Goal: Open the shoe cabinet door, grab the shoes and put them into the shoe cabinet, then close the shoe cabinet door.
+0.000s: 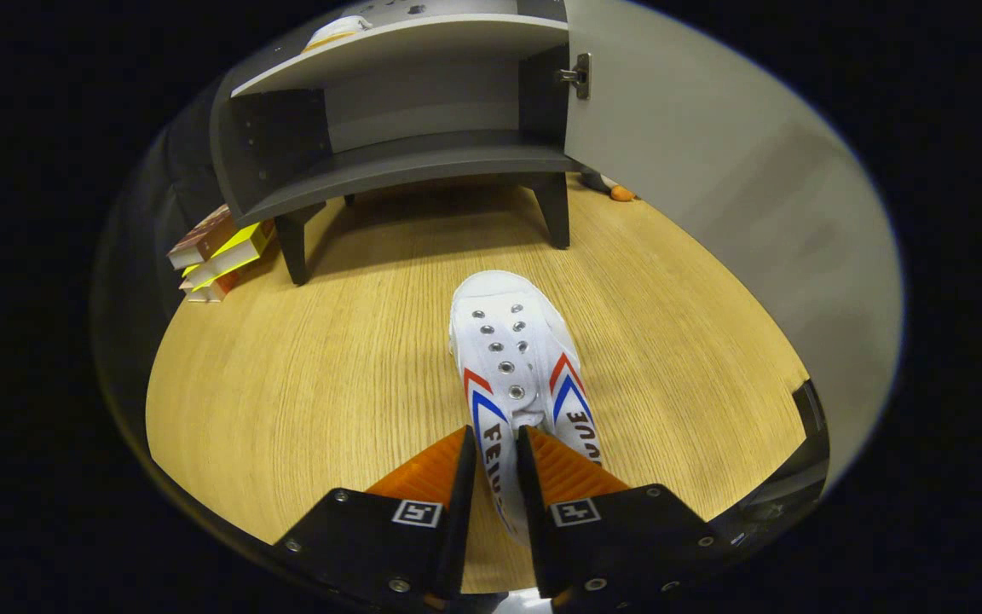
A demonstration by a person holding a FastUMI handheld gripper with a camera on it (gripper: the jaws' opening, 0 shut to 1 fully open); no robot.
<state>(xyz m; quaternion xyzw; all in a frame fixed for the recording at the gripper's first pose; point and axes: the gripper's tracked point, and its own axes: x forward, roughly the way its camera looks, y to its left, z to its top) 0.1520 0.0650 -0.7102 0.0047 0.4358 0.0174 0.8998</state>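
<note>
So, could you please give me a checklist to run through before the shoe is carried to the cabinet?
1. Cabinet door open: ok, it is swung wide on its hinge.
2. Lower shelf free to take the shoe: ok, as far as it can be seen.
3. Gripper closed on the white sneaker: ok, both fingers press its heel end.
4. Grip firm enough to hold in transit: cannot tell.
5. Path over the wooden floor to the cabinet: ok; the books lie off to the side by the cabinet leg.
6. Second shoe's whereabouts: cannot tell; something white lies on the top shelf.
</note>
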